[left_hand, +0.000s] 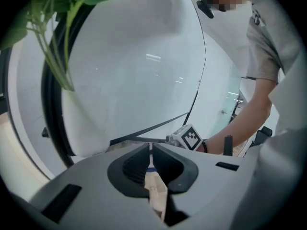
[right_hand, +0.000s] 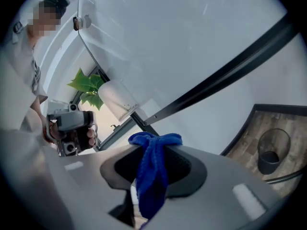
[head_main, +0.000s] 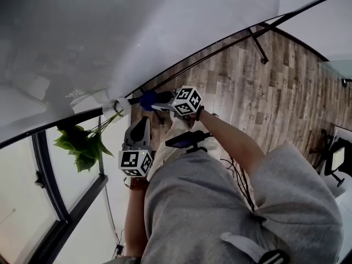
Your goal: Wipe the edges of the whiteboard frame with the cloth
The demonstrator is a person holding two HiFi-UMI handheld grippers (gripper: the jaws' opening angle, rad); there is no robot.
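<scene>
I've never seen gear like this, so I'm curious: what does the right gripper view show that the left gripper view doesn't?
Only the right gripper view: a blue cloth pinched in the right gripper, and a round bin. Only the left gripper view: the left gripper up close, jaws together and empty, and the other gripper's marker cube. Both: the whiteboard, its black frame and the green plant.

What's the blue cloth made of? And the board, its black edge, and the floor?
Cloth: soft fuzzy fabric, probably microfibre; it looks nubbly and droops in folds.
Board: smooth glossy white sheet with light reflections; coated metal or glass, hard to say.
Edge: matte black strip, maybe metal or plastic.
Floor: wood-look planks with grain and seams; real wood or laminate, unclear.
</scene>
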